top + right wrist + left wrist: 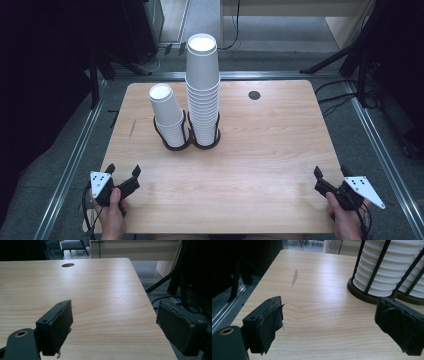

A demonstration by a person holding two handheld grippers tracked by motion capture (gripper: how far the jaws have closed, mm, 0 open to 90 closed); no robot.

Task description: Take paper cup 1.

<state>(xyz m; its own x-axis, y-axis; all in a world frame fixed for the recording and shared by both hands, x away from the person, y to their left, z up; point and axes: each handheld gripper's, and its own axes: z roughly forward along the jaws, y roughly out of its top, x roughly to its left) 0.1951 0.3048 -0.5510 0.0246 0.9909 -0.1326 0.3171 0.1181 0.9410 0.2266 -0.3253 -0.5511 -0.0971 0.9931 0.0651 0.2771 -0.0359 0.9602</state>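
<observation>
While both hands rest at the near corners of the bench (260, 165), the work lies ahead of them, left of centre: two upright stacks of white paper cups in a dark twin holder (186, 141). The taller stack (203, 95) stands on the right, the shorter stack (167, 116) touches it on the left and leans a little toward the left edge. The left gripper (123, 176), jaws wide and empty, sits at the near left corner and points toward the holder, so it is the nearer one. The right gripper (329, 181), also spread and empty, waits at the near right corner, well apart.
</observation>
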